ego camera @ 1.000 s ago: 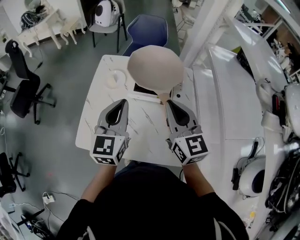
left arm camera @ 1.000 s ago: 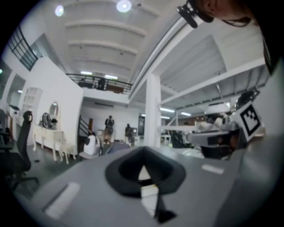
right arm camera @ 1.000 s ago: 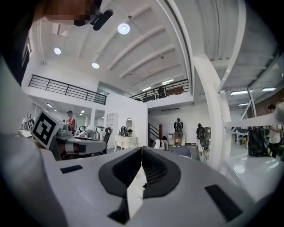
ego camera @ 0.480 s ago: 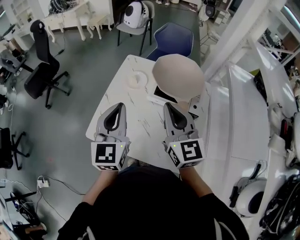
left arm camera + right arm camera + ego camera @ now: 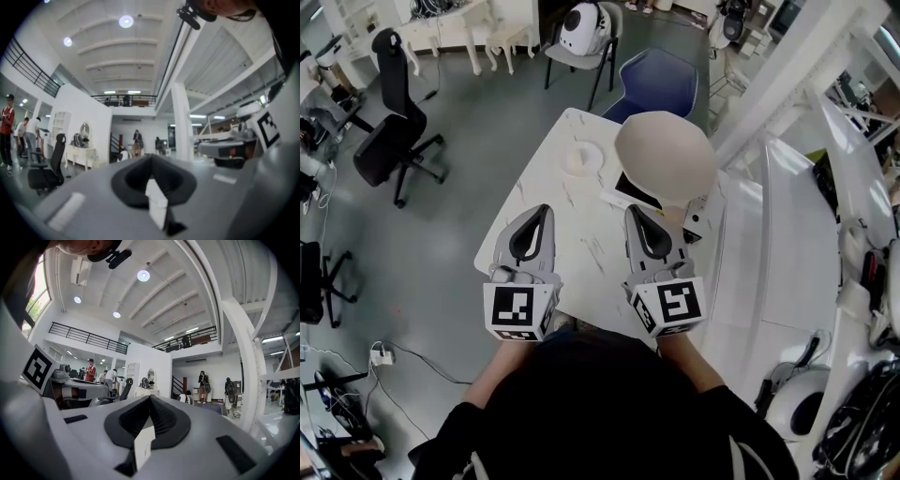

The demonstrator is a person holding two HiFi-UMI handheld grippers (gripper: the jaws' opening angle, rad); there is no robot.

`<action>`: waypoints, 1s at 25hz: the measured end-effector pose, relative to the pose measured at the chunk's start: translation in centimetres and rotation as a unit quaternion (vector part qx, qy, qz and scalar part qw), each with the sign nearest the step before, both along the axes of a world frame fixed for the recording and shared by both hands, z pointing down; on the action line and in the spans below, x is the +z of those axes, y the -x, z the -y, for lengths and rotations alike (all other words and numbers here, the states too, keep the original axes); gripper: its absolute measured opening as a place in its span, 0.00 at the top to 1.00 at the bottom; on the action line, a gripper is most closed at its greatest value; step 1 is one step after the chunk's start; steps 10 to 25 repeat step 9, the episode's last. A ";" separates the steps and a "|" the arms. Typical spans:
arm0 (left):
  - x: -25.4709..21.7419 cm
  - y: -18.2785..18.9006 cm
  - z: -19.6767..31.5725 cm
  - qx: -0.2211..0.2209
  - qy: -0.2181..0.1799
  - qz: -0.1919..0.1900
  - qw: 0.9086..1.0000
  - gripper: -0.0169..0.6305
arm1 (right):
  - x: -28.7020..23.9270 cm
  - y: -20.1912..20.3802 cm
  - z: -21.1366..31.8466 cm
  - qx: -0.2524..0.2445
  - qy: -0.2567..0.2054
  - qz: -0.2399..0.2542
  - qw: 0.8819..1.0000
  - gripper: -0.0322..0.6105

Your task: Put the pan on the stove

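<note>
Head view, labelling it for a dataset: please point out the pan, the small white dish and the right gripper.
pan [image 5: 664, 155], head view, middle of its beige bowl.
small white dish [image 5: 581, 157], head view, its bare middle.
right gripper [image 5: 632, 212], head view, tips of its shut jaws.

A black stove [image 5: 630, 188] is set on the white bench [image 5: 586, 248]. A small round dish [image 5: 579, 157] is laid left of the stove.

Open lab hall: office chair [image 5: 382, 157], white table [image 5: 581, 225], mezzanine railing [image 5: 89, 338].
</note>
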State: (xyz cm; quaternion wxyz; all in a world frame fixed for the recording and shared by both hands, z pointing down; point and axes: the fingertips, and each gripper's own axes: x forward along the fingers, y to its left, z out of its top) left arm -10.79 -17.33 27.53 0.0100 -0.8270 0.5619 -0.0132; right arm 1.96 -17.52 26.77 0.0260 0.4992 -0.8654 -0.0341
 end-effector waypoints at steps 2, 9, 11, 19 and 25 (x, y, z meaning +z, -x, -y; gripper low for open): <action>-0.1 0.0 0.0 0.000 0.000 0.001 1.000 0.96 | -0.1 0.0 0.0 0.001 0.000 0.000 1.000 0.92; 0.2 -0.1 0.2 0.004 0.003 0.003 1.000 0.96 | 0.3 -0.1 0.2 0.006 0.005 -0.002 1.000 0.92; 0.2 -0.1 0.2 0.004 0.003 0.003 1.000 0.96 | 0.3 -0.1 0.2 0.006 0.005 -0.002 1.000 0.92; 0.2 -0.1 0.2 0.004 0.003 0.003 1.000 0.96 | 0.3 -0.1 0.2 0.006 0.005 -0.002 1.000 0.92; 0.2 -0.1 0.2 0.004 0.003 0.003 1.000 0.96 | 0.3 -0.1 0.2 0.006 0.005 -0.002 1.000 0.92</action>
